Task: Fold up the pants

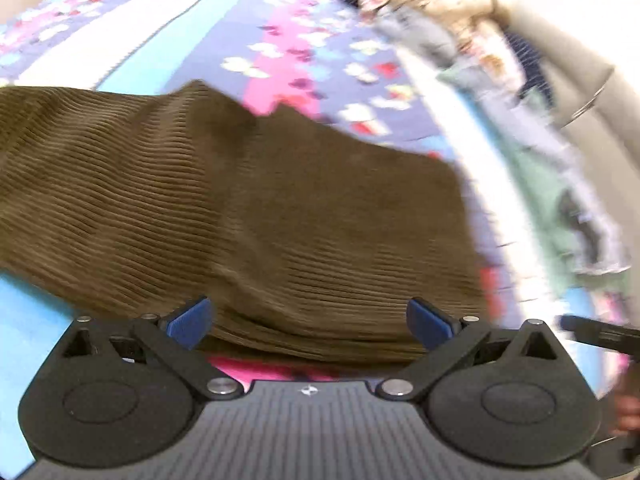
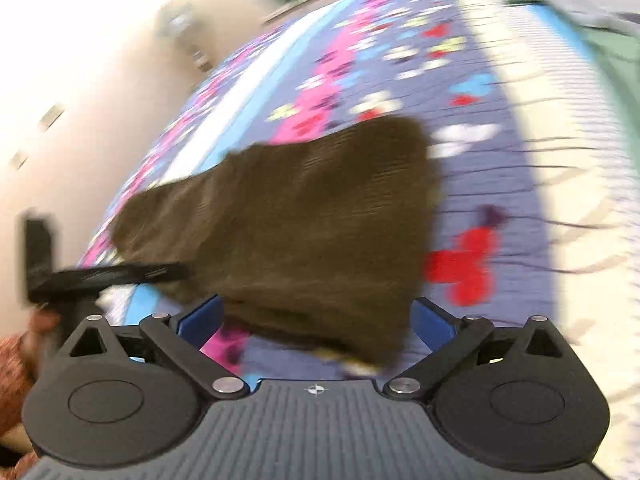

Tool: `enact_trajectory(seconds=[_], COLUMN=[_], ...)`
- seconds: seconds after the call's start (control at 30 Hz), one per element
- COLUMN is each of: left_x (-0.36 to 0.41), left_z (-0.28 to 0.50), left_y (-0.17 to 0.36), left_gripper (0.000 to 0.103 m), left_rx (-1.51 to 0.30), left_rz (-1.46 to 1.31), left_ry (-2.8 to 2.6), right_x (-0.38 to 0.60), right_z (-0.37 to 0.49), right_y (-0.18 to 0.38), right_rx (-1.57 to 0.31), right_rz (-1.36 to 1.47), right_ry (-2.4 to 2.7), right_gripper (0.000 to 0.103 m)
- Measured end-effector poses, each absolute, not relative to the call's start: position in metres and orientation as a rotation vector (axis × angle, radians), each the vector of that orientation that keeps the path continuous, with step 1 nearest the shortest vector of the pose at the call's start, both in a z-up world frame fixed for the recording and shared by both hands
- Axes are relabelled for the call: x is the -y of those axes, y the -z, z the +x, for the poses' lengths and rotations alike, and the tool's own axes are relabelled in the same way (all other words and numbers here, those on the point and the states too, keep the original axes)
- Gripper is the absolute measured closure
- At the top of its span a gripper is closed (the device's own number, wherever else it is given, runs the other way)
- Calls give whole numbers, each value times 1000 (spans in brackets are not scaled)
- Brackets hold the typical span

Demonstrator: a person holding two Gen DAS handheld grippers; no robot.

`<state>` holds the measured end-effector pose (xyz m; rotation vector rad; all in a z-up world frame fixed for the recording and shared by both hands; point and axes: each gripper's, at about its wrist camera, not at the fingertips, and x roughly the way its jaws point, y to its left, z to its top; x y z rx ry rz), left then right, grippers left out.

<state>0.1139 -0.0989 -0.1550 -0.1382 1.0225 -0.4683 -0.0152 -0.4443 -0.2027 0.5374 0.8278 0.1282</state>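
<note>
We list brown corduroy pants on a butterfly-print quilt. Left gripper and right gripper: fingers spread wide, holding nothing. We read no writing.

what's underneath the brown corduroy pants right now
The brown corduroy pants lie on a butterfly-print quilt, which shows on all sides. Whatever lies directly beneath the pants is covered.

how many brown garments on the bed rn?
1. The brown corduroy pants lie on the patterned quilt, just ahead of both open grippers. The blurred clothes pile at the far edge could hide more.
</note>
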Motion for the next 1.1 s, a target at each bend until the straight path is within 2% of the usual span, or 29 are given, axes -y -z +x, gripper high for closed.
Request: enact_trajectory(seconds=[0.13,0.3,0.43,0.67,0.93,1.0,1.03,1.1], left_x=[149,200,206,206,189,184,184,178], left_z=[89,97,102,97,115,121,126,130], left_y=[164,203,242,248,256,258,258,261], left_gripper=[0,0,0,0,0,0,0,0], left_rx=[-1119,-1266,-1300,-1256,-1347,-1379,-1398,-1426], left_rz=[-290,-472,-613,-611,-799,-845,-867,-919], left_ry=[482,395,252,239,155,129,115,90], right_x=[480,489,490,492,485,479,475,471], right_z=[-29,-21,-1,54,112,117,120,122], right_y=[220,241,255,274,303,304,305,304], right_rx=[-805,-763,-763,-793,-838,-845,-864,-881], right_rz=[635,750,792,845,954,957,966,960], right_ry=[27,51,35,-60,-153,-211,-252,-255], right_gripper=[3,3,3,3,1,5,13,16])
